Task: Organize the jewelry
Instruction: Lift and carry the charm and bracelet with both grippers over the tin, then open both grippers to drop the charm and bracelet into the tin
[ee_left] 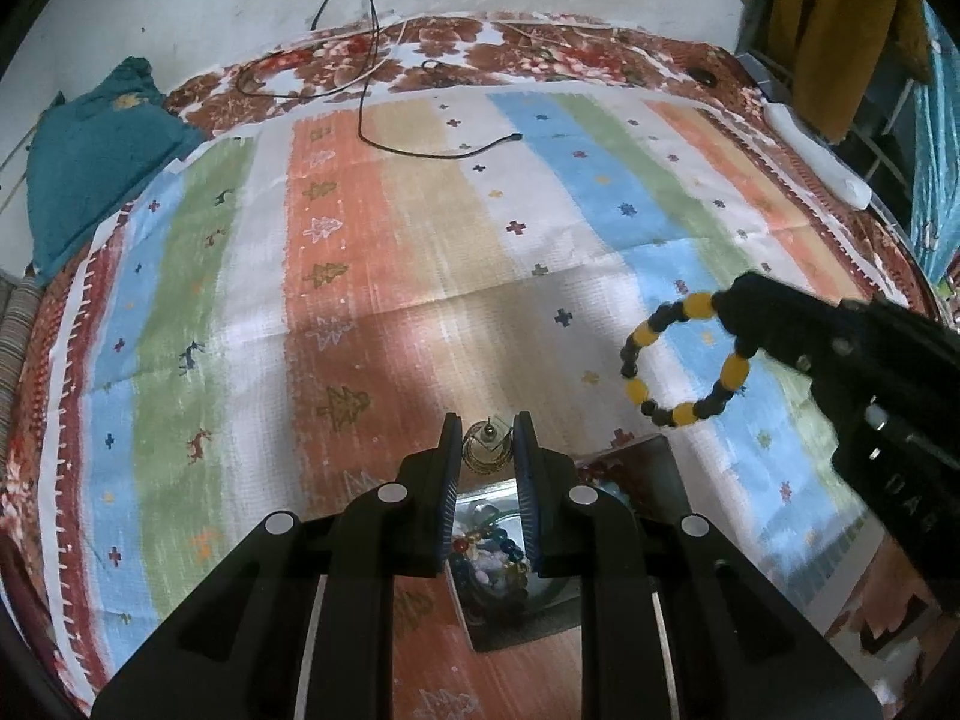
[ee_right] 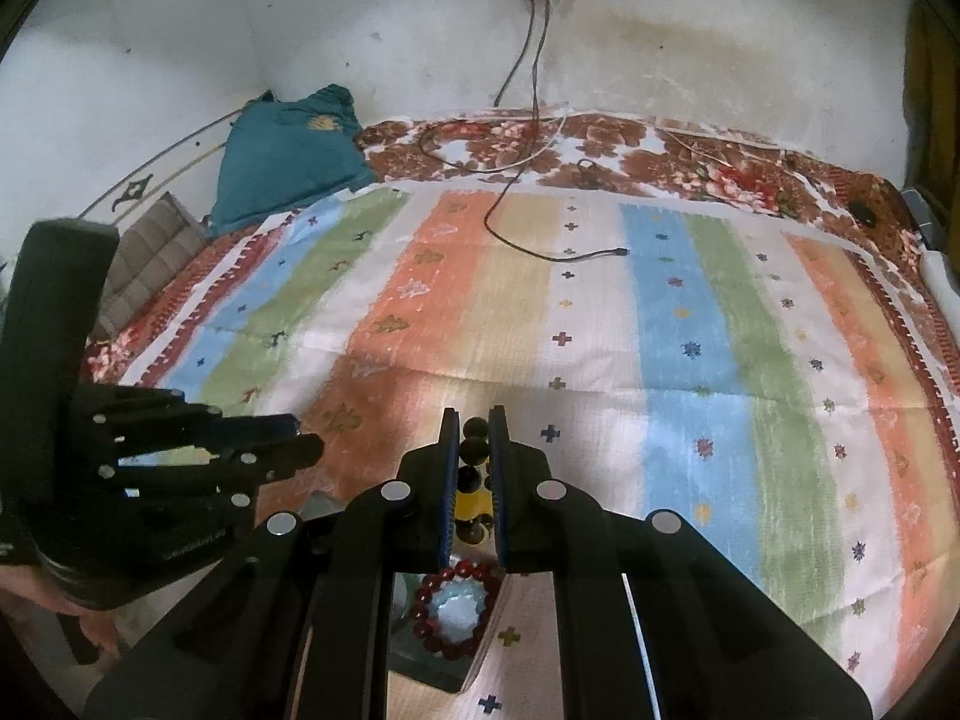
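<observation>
Barely begun, I judge: the left tool [ee_left: 487, 441] pinches a gold earring [ee_left: 487, 449], the right tool [ee_right: 474, 450] grips the yellow-and-black bead bracelet [ee_left: 684, 360] at three o'clock, above the still-crowded jewelry tray [ee_left: 498, 564].

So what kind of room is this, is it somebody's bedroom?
Probably a bedroom at home. A striped, colourful woven cloth lies over a floral brown bedsheet, a teal cushion sits by the stained white wall, and black charger cables hang from a wall socket.
</observation>
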The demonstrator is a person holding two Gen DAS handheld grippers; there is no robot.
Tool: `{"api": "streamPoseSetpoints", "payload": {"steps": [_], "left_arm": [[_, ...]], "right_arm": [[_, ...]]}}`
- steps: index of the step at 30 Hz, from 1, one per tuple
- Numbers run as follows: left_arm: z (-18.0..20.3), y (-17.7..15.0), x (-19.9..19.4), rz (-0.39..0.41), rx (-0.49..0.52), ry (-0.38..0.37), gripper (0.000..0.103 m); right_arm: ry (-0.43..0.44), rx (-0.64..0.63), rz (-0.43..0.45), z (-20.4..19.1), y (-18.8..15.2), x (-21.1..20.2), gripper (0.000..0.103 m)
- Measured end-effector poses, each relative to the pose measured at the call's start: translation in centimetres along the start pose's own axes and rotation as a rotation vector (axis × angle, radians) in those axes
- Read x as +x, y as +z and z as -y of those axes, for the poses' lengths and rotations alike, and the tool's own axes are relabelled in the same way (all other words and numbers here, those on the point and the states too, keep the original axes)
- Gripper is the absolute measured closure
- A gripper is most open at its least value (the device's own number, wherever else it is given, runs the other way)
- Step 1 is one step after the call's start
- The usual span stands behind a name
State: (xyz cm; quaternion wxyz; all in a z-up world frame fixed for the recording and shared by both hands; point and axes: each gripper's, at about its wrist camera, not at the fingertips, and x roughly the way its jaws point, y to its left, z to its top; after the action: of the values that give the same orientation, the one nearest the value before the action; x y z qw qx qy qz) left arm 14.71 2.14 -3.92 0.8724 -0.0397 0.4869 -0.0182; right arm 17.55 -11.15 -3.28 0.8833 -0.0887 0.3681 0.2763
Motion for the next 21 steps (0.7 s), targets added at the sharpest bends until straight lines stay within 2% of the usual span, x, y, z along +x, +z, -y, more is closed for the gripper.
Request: {"api": "streamPoseSetpoints", "payload": {"steps": [21], "left_arm": [[2.0,-3.3,-4.2,0.084,0.017,-0.036,0.086]], "right_arm": [[0.039,-0.013,0.012,-1.4,-2.2,-2.9,0.092]]}}
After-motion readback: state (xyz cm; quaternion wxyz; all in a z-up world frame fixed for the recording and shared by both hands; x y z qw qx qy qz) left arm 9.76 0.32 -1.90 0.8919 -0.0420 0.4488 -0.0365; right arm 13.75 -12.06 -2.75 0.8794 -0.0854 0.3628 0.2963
